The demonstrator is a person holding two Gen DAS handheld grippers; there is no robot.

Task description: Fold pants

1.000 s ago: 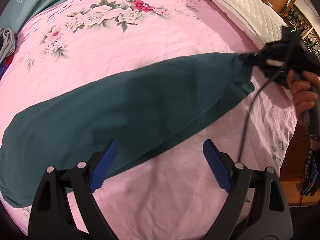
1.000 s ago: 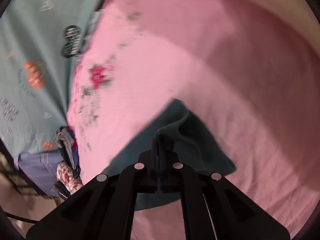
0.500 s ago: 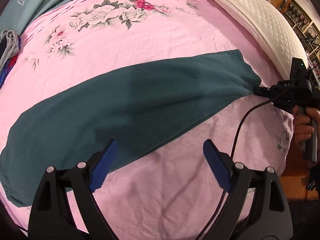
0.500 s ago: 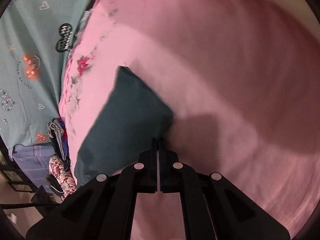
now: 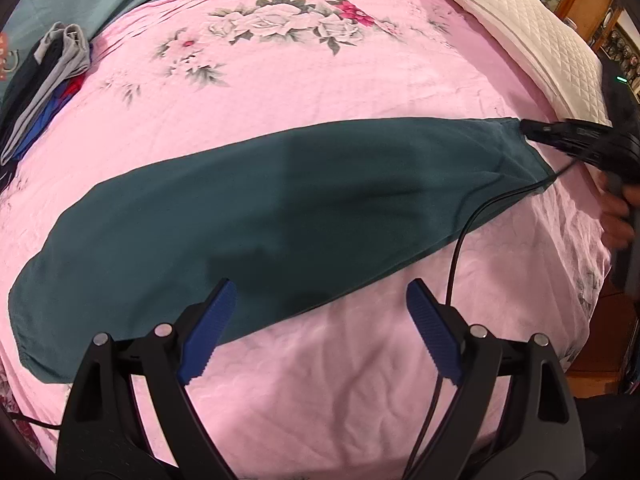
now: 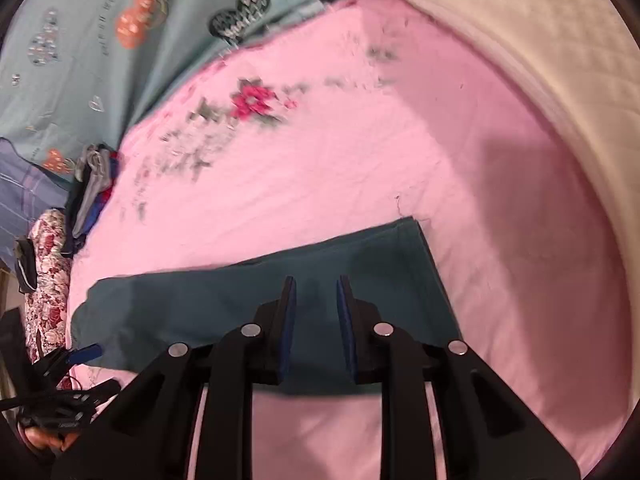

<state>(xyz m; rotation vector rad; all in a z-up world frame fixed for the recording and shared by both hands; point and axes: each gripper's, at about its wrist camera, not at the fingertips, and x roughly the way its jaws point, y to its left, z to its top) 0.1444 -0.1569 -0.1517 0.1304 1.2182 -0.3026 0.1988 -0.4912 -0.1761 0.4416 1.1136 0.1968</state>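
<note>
Dark teal pants (image 5: 280,208) lie flat in a long band across the pink floral bedsheet (image 5: 300,80). My left gripper (image 5: 320,332) is open and empty, hovering over the near edge of the pants' middle. My right gripper (image 6: 316,320) has its blue pads a small gap apart, over the pants (image 6: 360,276) near the leg-end corner, holding nothing. In the left wrist view the right gripper (image 5: 528,130) sits at the pants' far right corner.
A white quilted pillow (image 5: 520,12) lies along the right side of the bed. A pile of clothes (image 5: 52,68) sits at the left edge. A teal patterned blanket (image 6: 100,40) lies beyond the sheet. A black cable (image 5: 460,240) crosses the pants' right end.
The right gripper pulled the leg end out to the right and flat, then opened and let go of the pants. The left gripper stayed open in place.
</note>
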